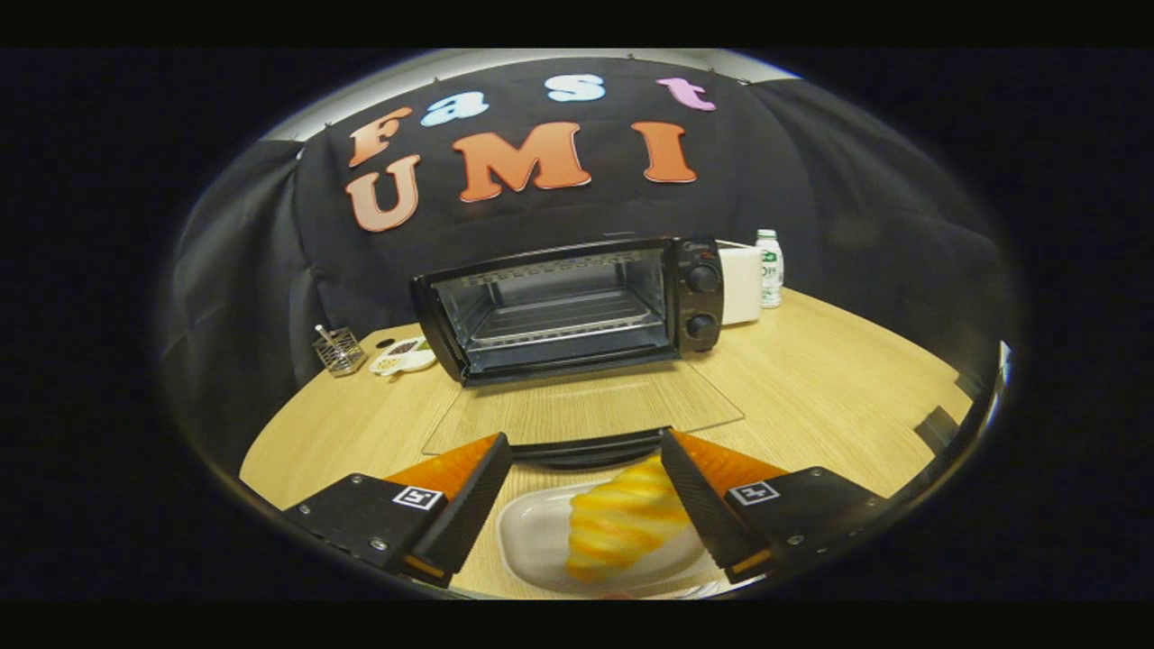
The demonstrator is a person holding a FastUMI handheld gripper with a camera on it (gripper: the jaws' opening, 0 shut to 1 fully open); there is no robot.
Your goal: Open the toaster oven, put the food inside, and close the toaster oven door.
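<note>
- The toaster oven (577,302) stands at the far side of the wooden table (838,388), and its glass door (581,406) lies dropped flat toward the gripper with the handle nearest the fingers. The wire rack inside is bare.
- The food (622,523), a twisted, croissant-like pastry with yellow and orange ridges, rests on a small white dish (532,541) just short of the door handle.
- The gripper (581,505) hovers over the dish with its fingers spread wide. The pastry lies between them, close against the right finger and perhaps touching it, well apart from the left; nothing is pinched.
- It looks light, and either soft or a glossy plastic replica; I cannot tell which. Real bread would crush under a hard squeeze, a replica could slip on its smooth ridges.
- Its long axis runs roughly from the near rim of the dish up toward the oven, leaning to the right, the narrower end pointing at the door handle.
- I judge the best hold to be across the thick middle, fingers squeezing the short width, so that it goes end-first into the opening.
</note>
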